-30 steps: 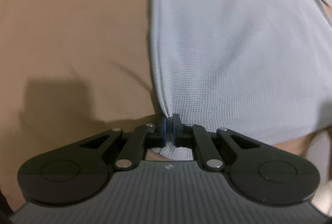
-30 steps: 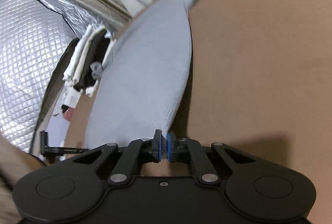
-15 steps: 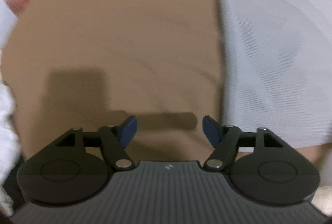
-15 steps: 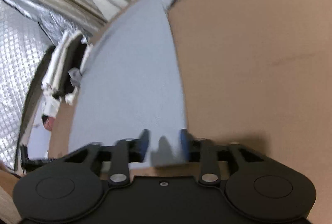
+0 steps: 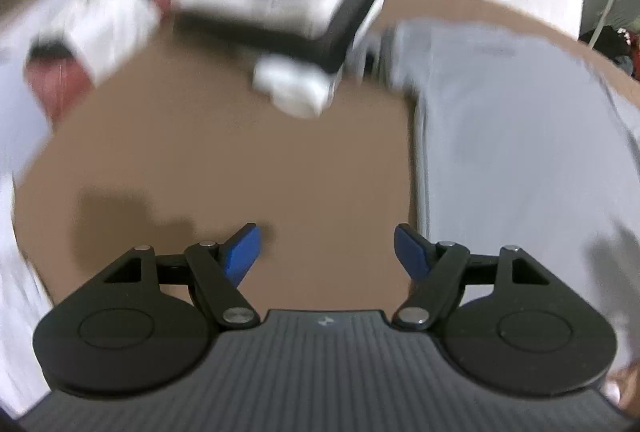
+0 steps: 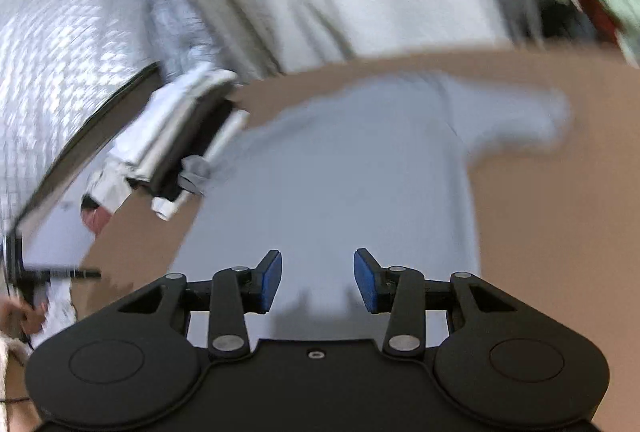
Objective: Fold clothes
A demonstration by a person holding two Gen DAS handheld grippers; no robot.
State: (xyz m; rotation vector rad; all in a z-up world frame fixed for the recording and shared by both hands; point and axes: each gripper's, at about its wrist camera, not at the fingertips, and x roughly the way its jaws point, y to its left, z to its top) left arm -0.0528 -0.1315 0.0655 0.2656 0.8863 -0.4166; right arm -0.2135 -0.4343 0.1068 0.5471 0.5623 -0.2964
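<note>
The grey shirt (image 6: 340, 168) lay flat on the brown table (image 5: 240, 160), one sleeve spread sideways, near a stack of folded white clothes (image 6: 176, 136), while the left gripper (image 5: 326, 252) beside the shirt and the right gripper (image 6: 318, 280) above it were both released, grasping nothing.

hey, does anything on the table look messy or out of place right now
Nothing is spilled or damaged. The grey T-shirt lies flat on the brown table with one sleeve sticking out sideways, not yet folded in. The stack of folded clothes at the table's edge looks slightly ragged.
</note>
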